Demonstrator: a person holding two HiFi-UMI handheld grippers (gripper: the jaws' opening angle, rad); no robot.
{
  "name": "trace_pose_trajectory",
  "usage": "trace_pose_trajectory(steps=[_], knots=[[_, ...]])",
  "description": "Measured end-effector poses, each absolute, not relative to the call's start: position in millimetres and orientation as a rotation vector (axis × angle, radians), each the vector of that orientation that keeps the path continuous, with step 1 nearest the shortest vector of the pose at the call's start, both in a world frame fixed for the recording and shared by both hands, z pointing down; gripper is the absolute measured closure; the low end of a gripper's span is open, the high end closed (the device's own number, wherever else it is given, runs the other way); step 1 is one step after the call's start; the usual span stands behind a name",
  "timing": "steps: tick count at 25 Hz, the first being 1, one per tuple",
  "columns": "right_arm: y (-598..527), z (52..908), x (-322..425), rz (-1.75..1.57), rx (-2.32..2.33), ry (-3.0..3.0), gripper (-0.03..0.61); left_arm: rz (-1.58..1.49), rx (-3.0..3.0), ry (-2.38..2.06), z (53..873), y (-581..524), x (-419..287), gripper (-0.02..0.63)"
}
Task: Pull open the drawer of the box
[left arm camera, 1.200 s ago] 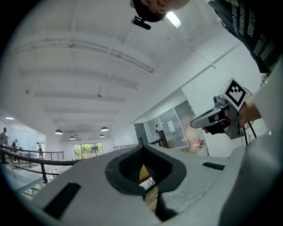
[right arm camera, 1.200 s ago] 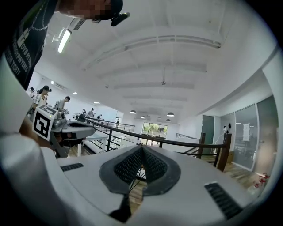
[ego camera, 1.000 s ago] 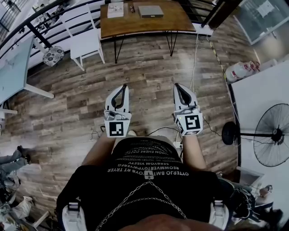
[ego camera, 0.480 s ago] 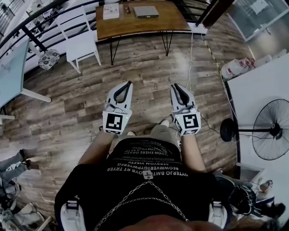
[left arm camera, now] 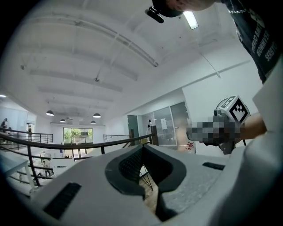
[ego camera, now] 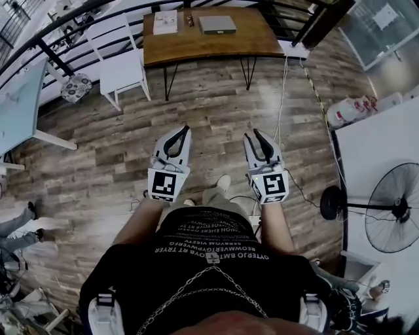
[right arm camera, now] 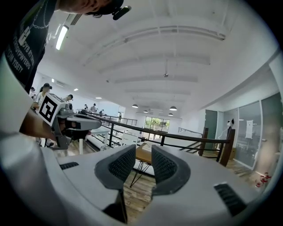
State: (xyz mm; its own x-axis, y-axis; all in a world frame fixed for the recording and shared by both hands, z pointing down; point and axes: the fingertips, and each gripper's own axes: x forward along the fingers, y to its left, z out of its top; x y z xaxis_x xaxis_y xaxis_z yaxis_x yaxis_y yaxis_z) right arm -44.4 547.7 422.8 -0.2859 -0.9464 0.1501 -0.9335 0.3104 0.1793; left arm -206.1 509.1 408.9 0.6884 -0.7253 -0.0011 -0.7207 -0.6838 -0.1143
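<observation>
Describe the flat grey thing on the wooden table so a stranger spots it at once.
Find the wooden table on hairpin legs, by the white chair. Three things lie on it; this is the rightmost, a flat grey rectangle, unlike the white item at left and the small dark piece between.

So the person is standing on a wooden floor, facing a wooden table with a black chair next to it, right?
Not quite. The chair is white, not black, as the head view shows. The rest holds: the person stands on a wooden floor, facing a wooden table with that chair next to it.
</observation>
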Motion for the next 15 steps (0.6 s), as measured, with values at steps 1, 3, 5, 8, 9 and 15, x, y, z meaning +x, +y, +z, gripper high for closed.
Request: trace_pose_trajectory(steps=[1, 3, 5, 8, 9, 15], knots=[[538.1, 425.4, -38.1, -0.071, 1.717, -2.349, 0.491, -0.074, -2.792, 1.199, 410.9, 501.4, -200.6, 0.615], [521.9, 430.4, -28.2, -0.042, 1.708, -2.357, 0.491, -0.093, -2.802, 1.207, 415.6, 488.2, -191.0, 0.615], [509.0, 435.0, -19.1, -0.020, 1.689, -2.367, 0.491, -0.106, -2.814, 1.218, 419.6, 476.1, -179.9, 0.615], [487.8, 440.8, -5.5, -0.006, 1.653, -2.386, 0.491, -0.126, -2.832, 1.230, 428.2, 453.9, -159.6, 0.615], [480.6, 442.5, -1.8, -0.004, 1.641, -2.394, 0.491, -0.129, -2.833, 1.234, 430.9, 446.2, -153.6, 0.615], [446.6, 439.9, 32.2, -0.014, 1.607, -2.400, 0.491, -0.111, -2.813, 1.255, 426.0, 416.1, -114.1, 0.615]])
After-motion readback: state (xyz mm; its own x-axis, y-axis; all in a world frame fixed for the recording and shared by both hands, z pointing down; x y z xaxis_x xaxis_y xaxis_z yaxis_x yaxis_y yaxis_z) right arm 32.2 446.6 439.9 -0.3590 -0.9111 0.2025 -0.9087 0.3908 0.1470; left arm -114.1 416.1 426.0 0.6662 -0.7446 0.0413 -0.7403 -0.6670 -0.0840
